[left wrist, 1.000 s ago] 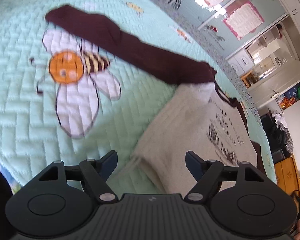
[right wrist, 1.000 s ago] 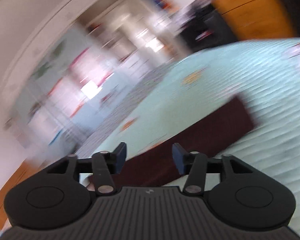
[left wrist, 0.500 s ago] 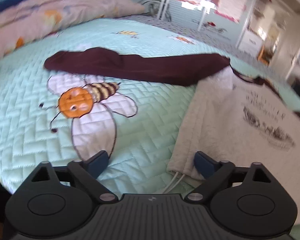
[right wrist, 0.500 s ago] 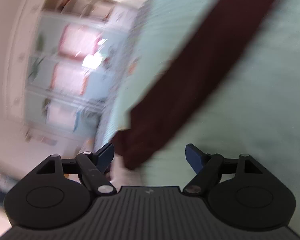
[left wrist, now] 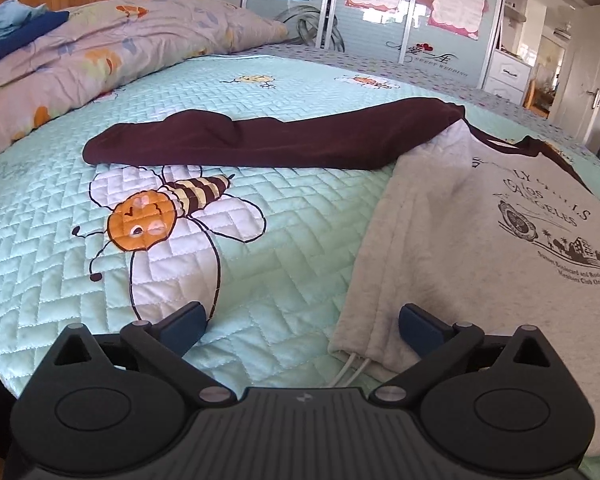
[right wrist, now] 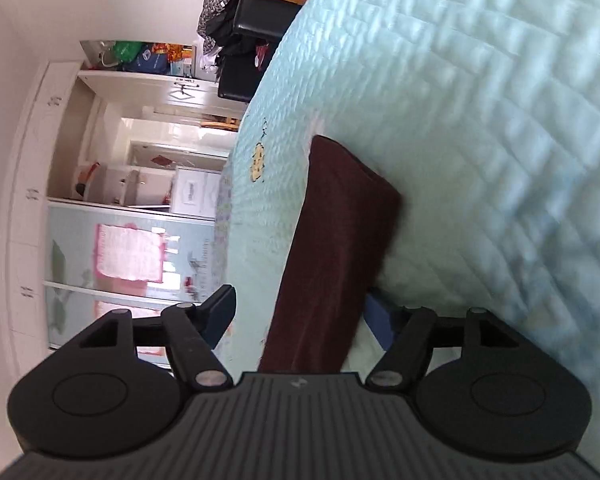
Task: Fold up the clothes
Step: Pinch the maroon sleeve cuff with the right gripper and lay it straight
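A grey printed sweatshirt (left wrist: pixel 480 260) with maroon sleeves lies flat on the teal quilted bedspread (left wrist: pixel 60 240). One maroon sleeve (left wrist: pixel 280 140) stretches out to the left above a bee pattern. My left gripper (left wrist: pixel 300 328) hovers low at the sweatshirt's near left hem corner. Its jaws are opening wide and the corner lies between them, close to the right finger (left wrist: pixel 420 328), unpressed. In the right wrist view, which is rolled on its side, the other maroon sleeve (right wrist: pixel 340 220) runs between the fingers of my right gripper (right wrist: pixel 300 316), which stands open around it.
A flowered duvet (left wrist: pixel 100 48) with folded blue clothes (left wrist: pixel 12 36) lies at the headboard, back left. Wardrobe doors (left wrist: pixel 380 8) stand beyond the bed. White cords (left wrist: pixel 352 368) stick out from the hem. A doorway (right wrist: pixel 160 160) and dark furniture (right wrist: pixel 252 40) lie past the bed edge.
The left gripper rolled level, spread its jaws wider and closed in on the hem corner. The right gripper rolled sideways and sank to the sleeve, jaws wider, sleeve now between them.
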